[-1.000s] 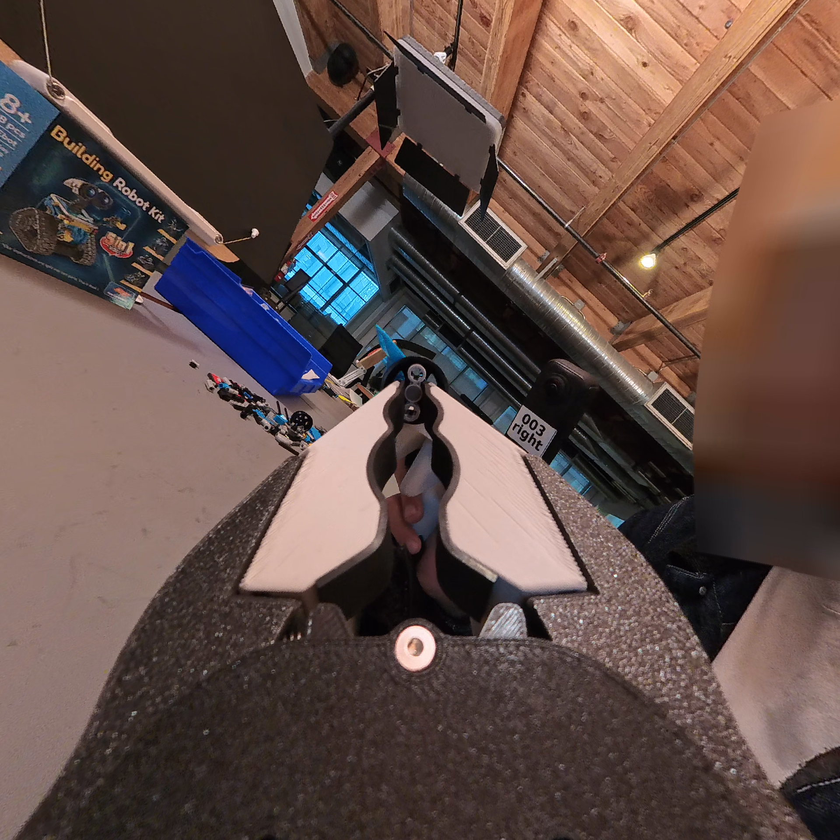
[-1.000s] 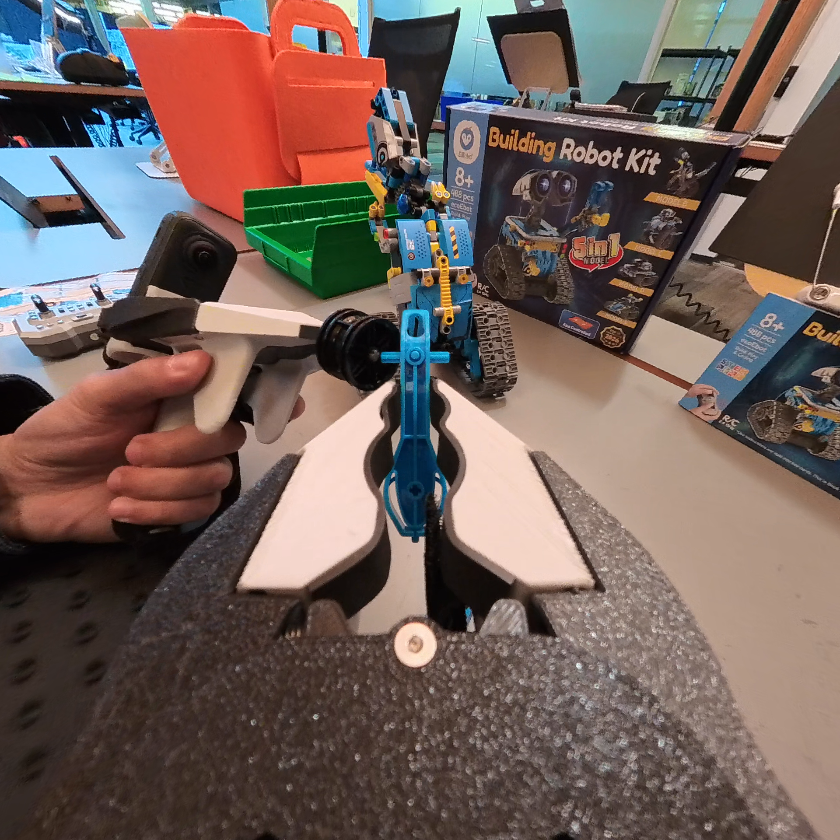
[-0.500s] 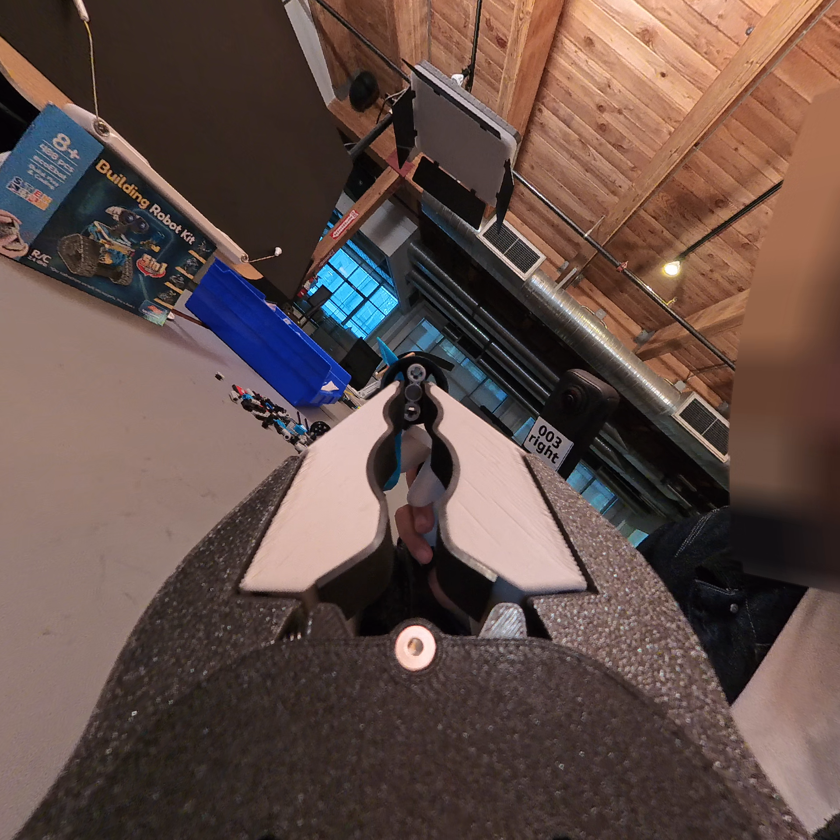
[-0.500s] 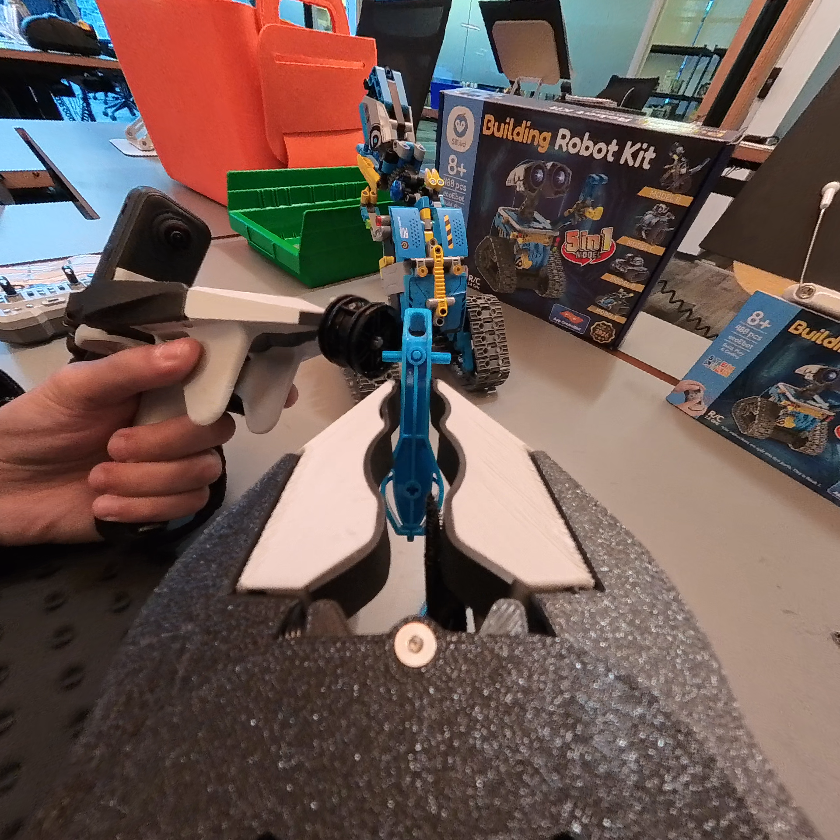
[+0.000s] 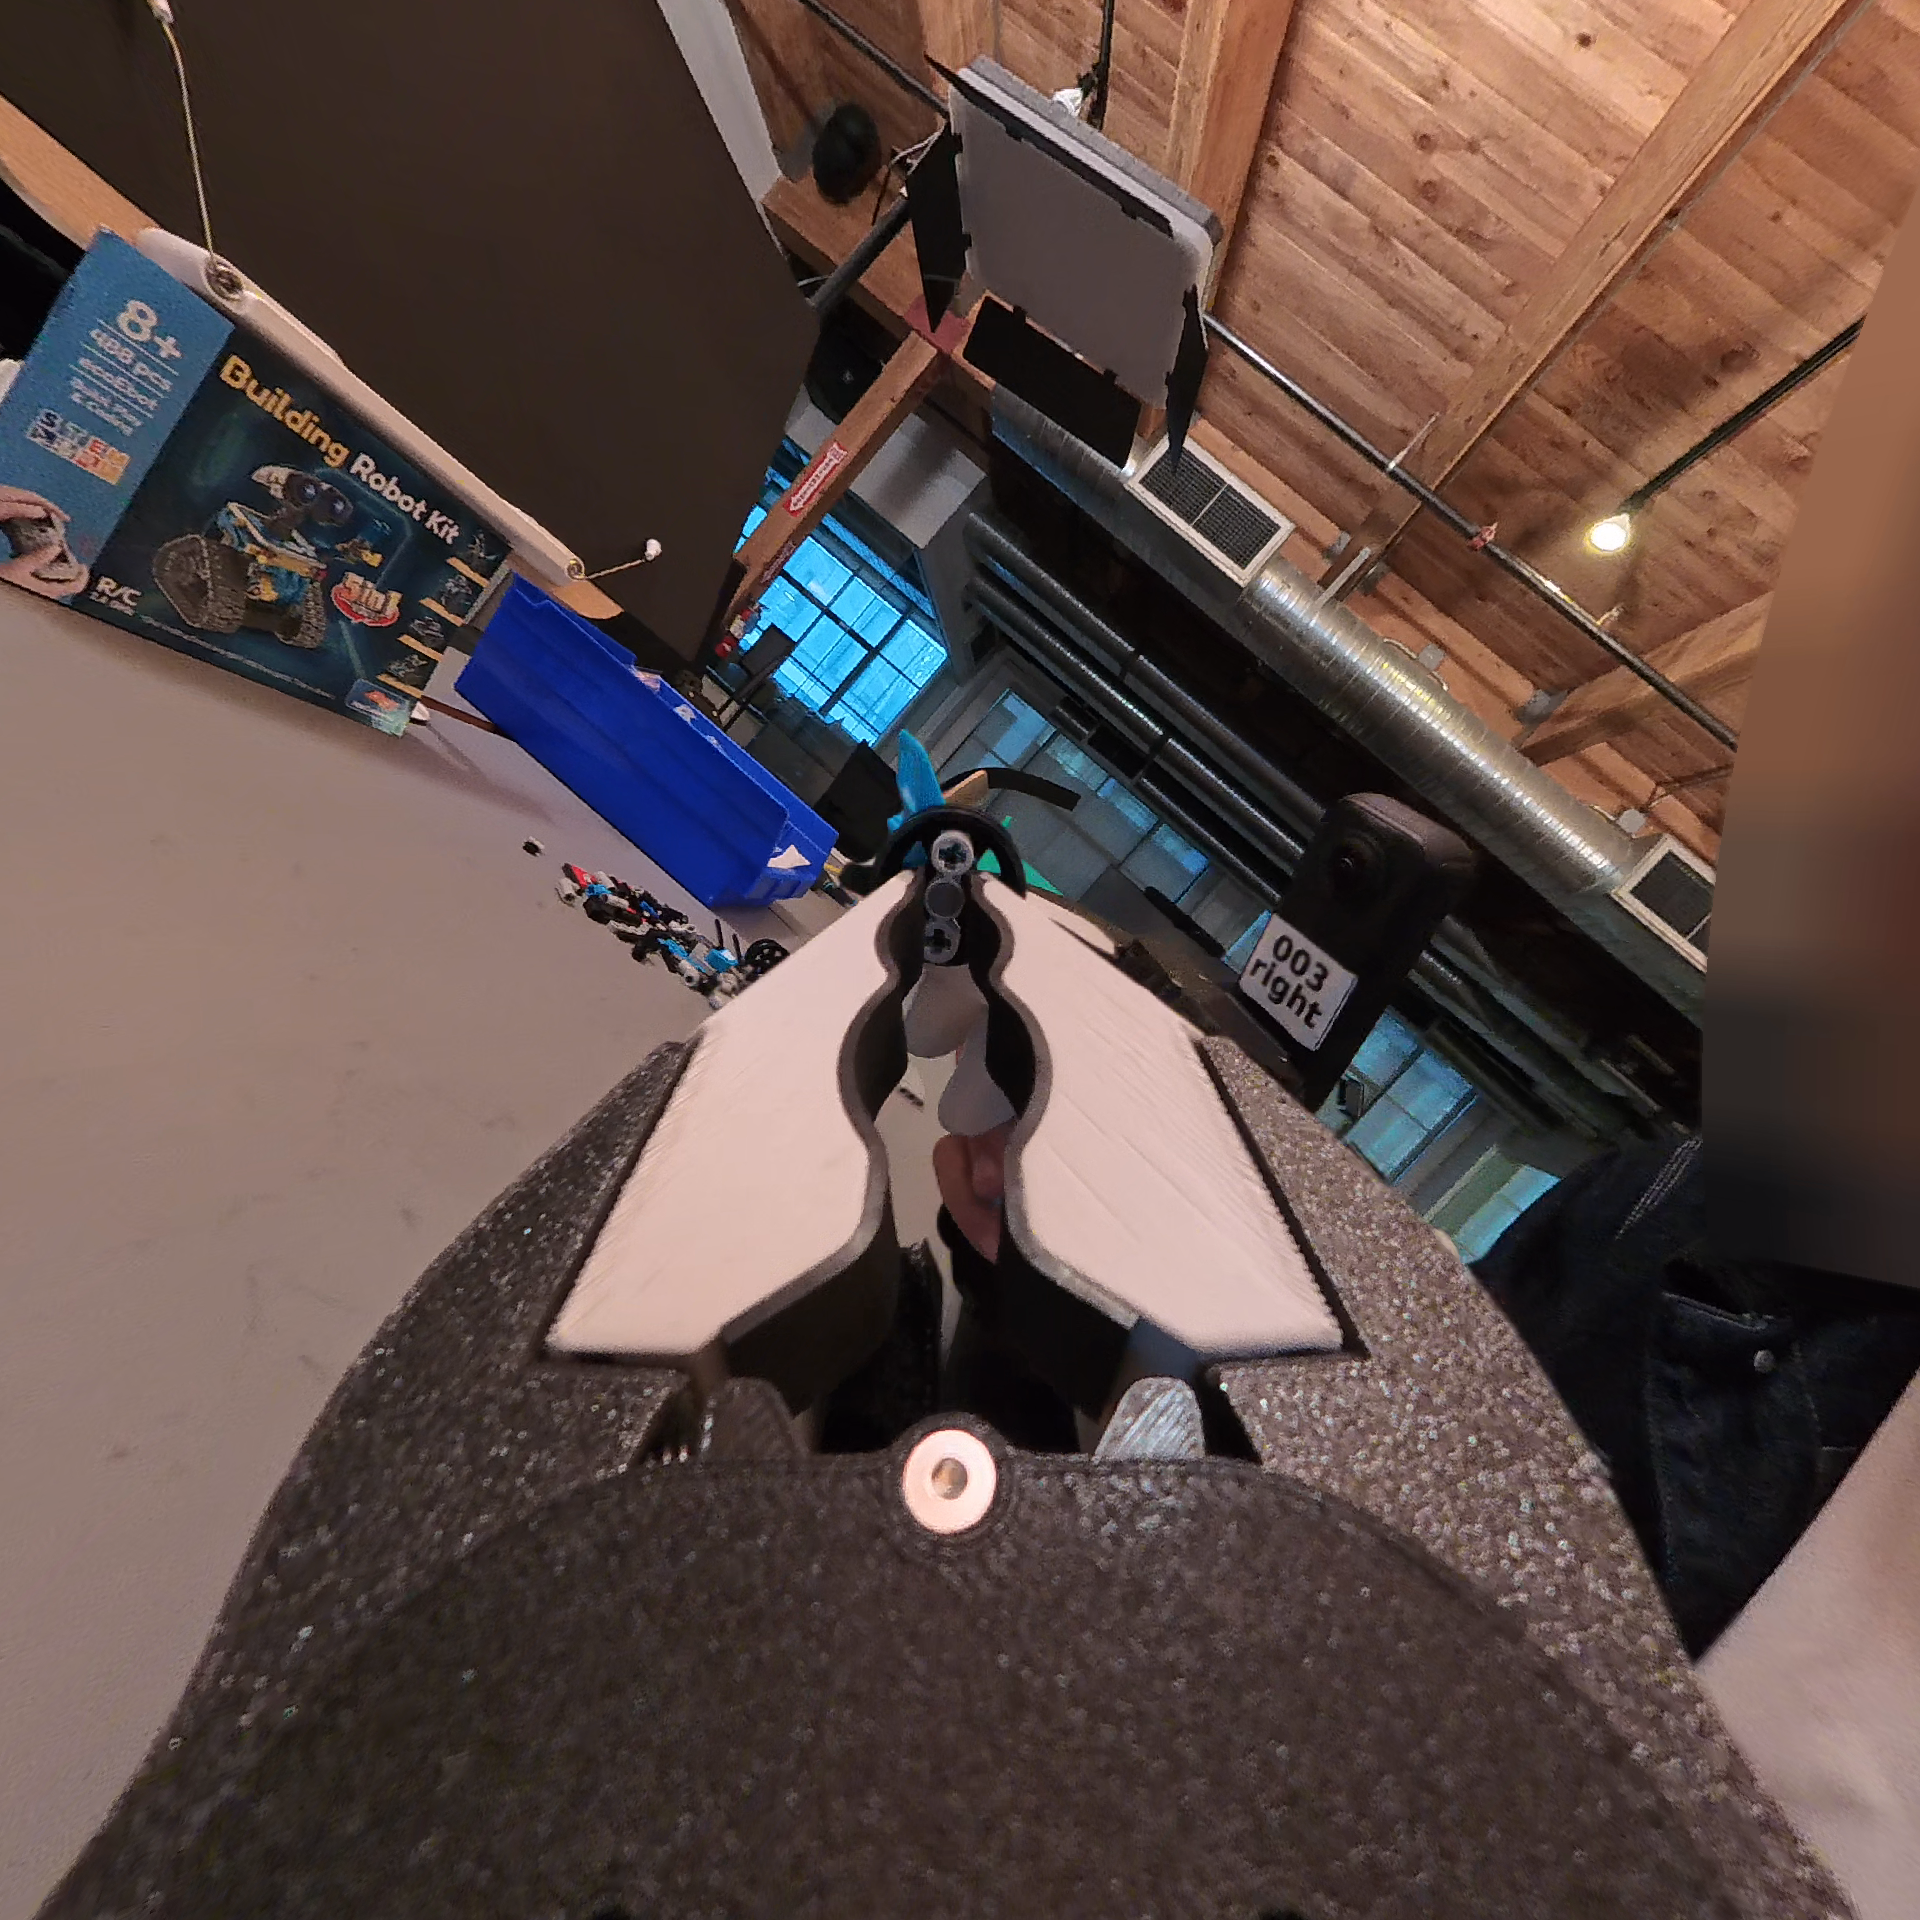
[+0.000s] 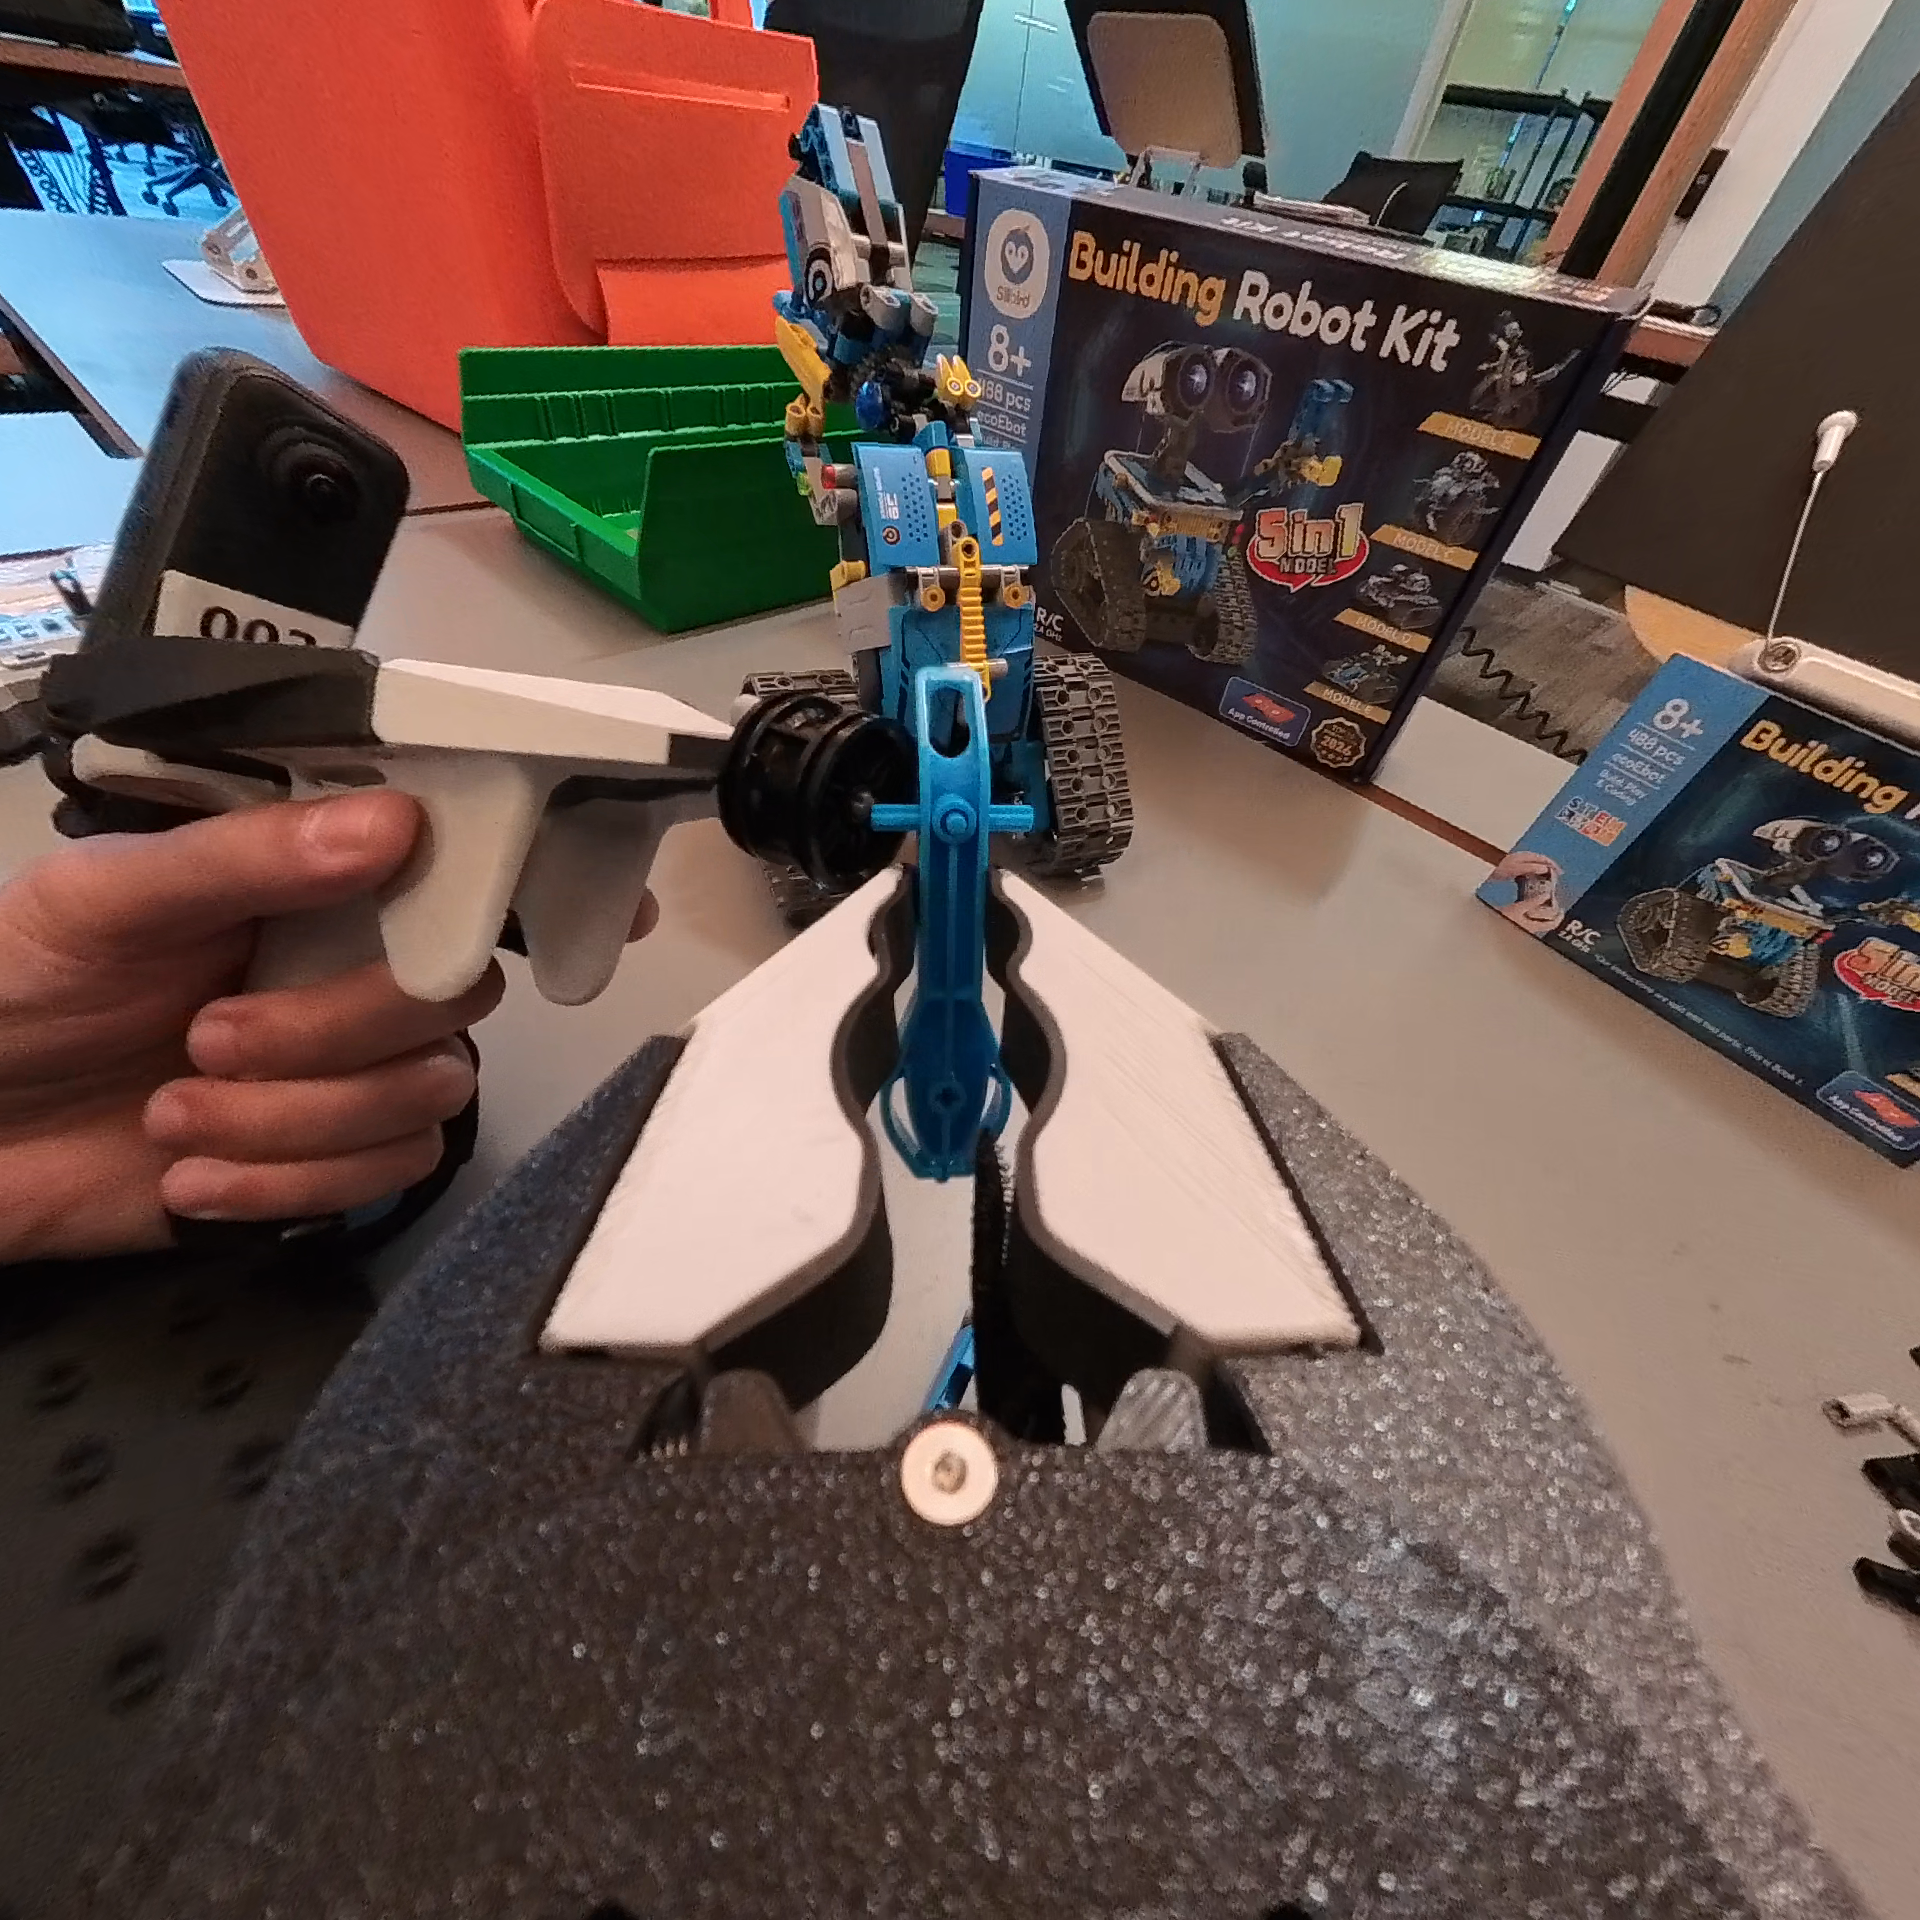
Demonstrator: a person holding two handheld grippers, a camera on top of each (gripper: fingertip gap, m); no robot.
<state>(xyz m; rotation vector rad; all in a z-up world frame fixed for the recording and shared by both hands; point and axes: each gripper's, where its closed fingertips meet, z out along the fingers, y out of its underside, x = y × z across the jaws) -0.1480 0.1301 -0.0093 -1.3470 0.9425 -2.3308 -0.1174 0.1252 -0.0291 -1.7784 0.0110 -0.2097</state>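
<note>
My right gripper is shut on a long blue plastic beam that stands up between its fingers. A thin blue cross axle sticks out sideways near the beam's top. My left gripper comes in from the left, held by a hand, and is shut on a black wheel hub. The hub sits against the left end of the cross axle. In the left wrist view my left gripper pinches the hub end-on, with the blue beam just behind it.
A blue tracked robot model stands right behind the beam. Two robot kit boxes, a green bin and an orange bag stand beyond. A blue bin and loose parts lie on the grey table. Only a small space, under 4 cm, lies between the two pairs of fingers.
Both grippers stay shut, with the hub still at the cross axle. The pair has shifted a little, so the robot model looks nearer and the left view has tilted slightly.
</note>
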